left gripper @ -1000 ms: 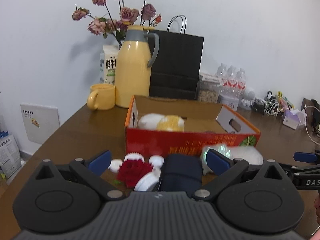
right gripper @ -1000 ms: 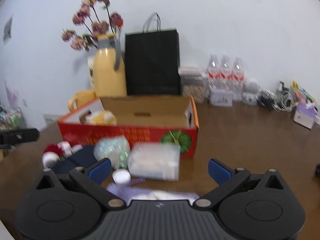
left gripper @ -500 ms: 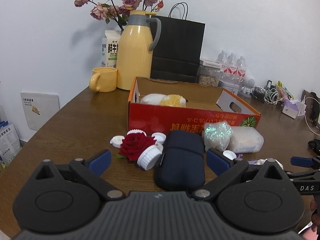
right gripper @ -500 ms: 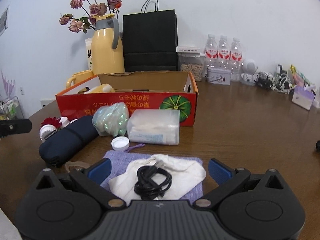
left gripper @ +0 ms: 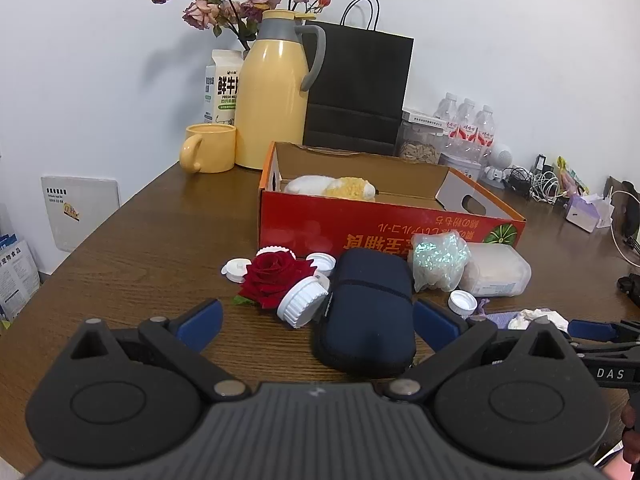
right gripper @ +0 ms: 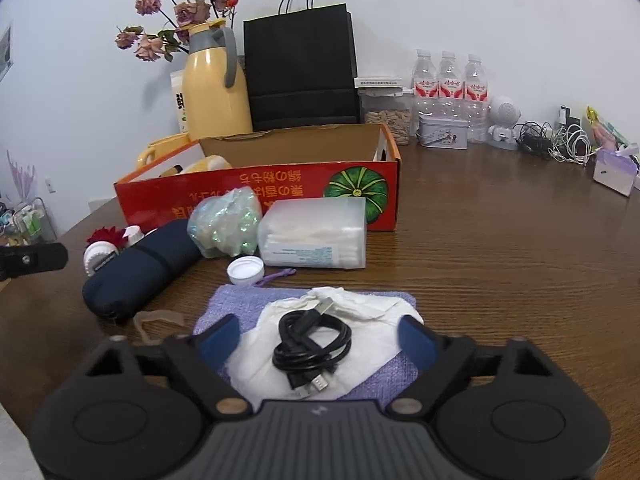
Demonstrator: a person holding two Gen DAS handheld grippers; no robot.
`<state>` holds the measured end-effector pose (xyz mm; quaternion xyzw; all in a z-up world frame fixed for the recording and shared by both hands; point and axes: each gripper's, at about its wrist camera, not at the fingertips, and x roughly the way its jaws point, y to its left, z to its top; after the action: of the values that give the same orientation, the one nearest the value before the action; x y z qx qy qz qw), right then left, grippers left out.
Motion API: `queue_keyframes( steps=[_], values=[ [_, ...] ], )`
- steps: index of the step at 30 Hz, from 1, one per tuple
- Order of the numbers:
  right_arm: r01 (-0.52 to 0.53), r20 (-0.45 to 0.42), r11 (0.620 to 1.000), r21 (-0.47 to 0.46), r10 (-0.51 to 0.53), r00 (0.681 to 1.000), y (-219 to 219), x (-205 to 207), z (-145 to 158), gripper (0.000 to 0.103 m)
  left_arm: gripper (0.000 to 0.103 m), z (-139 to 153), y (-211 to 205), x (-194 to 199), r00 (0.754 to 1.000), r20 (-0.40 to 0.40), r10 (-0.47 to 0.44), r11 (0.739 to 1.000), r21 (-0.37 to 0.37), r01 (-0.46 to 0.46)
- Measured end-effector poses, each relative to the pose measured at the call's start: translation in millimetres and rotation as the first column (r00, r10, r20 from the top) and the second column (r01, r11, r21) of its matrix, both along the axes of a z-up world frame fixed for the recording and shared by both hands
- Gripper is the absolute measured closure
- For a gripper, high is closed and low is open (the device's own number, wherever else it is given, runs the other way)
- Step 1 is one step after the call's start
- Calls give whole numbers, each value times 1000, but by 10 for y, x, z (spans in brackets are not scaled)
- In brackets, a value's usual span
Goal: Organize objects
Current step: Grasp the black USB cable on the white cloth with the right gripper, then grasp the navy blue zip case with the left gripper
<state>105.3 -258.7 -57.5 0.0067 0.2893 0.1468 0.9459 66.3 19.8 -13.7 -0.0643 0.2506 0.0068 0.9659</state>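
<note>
My right gripper (right gripper: 316, 342) hangs low over a coiled black cable (right gripper: 310, 344) that lies on a white cloth (right gripper: 360, 308) atop a purple knit pouch (right gripper: 240, 300). Its jaws are closing with the cable between them, and the pads are clear of it. My left gripper (left gripper: 316, 322) stands open just short of a navy zip pouch (left gripper: 368, 312), whose near end lies between the fingers. Beside the pouch are a red rose (left gripper: 274, 276) and white caps (left gripper: 302, 304). The red cardboard box (left gripper: 360, 224) behind holds a white and yellow soft thing (left gripper: 332, 187).
An iridescent bag (right gripper: 226, 226) and a clear tub of cotton pads (right gripper: 316, 236) lean against the box front, a loose white cap (right gripper: 245, 271) before them. At the back stand a yellow flask (left gripper: 272, 108), mug (left gripper: 210, 148), black paper bag (left gripper: 360, 88), water bottles (right gripper: 450, 92) and tangled cords (right gripper: 560, 144).
The right gripper sank toward the cloth and cable, and its jaws narrowed. In the left view the navy pouch and rose now show more fully, with the box farther off.
</note>
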Motion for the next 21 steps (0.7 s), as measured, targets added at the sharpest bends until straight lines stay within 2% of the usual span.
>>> queue_keyframes(
  steps=[2,4,9,21],
  values=[
    [-6,-1,1000,3,6,1000,0,-20,-4,36,0,-4,-1,-2,1000,-1,-2,1000,-2,2],
    [-13,1,1000,15,13,1000,-5,-36,3,52,0,-8,-8,0,1000,-2,-5,1000,-2,5],
    [-18,-7,1000,23,18,1000,-10,-36,-13,62,0,-23,-24,-13,1000,-4,-11,1000,-2,11],
    [-38,44,997,66,35,998,-41,-132,99,64,0,-24,-75,-26,1000,-5,-22,1000,4,22]
  ],
)
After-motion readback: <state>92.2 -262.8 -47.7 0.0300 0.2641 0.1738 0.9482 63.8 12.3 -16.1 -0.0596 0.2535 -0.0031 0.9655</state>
